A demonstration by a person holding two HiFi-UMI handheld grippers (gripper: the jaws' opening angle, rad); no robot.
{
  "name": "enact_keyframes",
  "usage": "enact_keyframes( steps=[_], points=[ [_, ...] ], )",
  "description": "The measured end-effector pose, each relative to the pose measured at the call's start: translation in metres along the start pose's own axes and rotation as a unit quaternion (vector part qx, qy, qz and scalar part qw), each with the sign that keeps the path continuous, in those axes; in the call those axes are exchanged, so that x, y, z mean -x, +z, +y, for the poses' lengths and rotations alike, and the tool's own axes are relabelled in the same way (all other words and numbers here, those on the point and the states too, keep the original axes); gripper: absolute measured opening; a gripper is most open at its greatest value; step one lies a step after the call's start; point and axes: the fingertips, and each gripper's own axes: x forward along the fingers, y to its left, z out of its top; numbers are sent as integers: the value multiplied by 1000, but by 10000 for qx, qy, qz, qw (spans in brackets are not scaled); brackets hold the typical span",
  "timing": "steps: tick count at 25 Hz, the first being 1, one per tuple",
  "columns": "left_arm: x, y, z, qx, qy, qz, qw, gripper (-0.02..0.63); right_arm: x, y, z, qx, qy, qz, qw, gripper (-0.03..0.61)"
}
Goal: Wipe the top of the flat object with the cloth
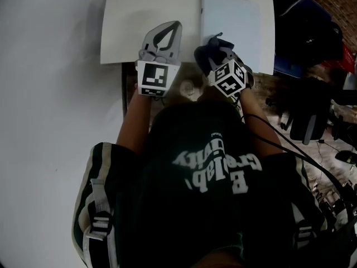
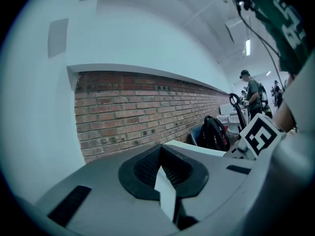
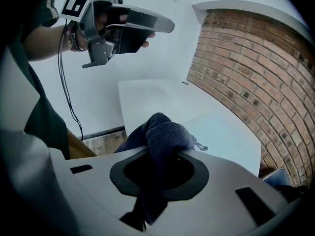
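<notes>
Blue cloth (image 3: 163, 129) in right hand-held gripper (image 3: 165, 154)

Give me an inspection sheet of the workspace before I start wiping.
Surface: white table, beside a brick wall.
Job's things: pale flat panel lies on the table's right part; dark blue cloth bunched in the right gripper.
Clutter: nothing seen on the table.
Grippers: right gripper shut on the cloth, at the panel's near corner; left gripper shut, empty, raised.
Cables: black cable hangs below the left gripper.
Surroundings: backpack beside the table; people far off.
</notes>
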Motion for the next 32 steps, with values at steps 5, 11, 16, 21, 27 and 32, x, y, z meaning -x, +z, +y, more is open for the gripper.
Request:
enact_keyframes(
  steps=[5,11,16,21,27,32],
  points=[
    [-10,-2,5,27,138,40,9999,-6,-13,5,-23,-76,50,-33,10000,51],
    [-25,-3,19,48,354,148,9993,-6,-37,19,-61,-300,220,56,9993,54],
    [-42,3,29,60,613,253,9978,-6,-58,34,-101,-138,267,83,9995,55],
    [-51,5,35,50,831,335,9960,-6,-82,51,-137,-130,169,-1,9998,55],
    [-52,10,43,73,1101,363,9932,-6,-106,71,-178,-180,-154,-99,9997,57],
    [-52,12,46,145,1220,355,9918,-6,-109,78,-184,-147,-214,-213,9994,57]
  ],
)
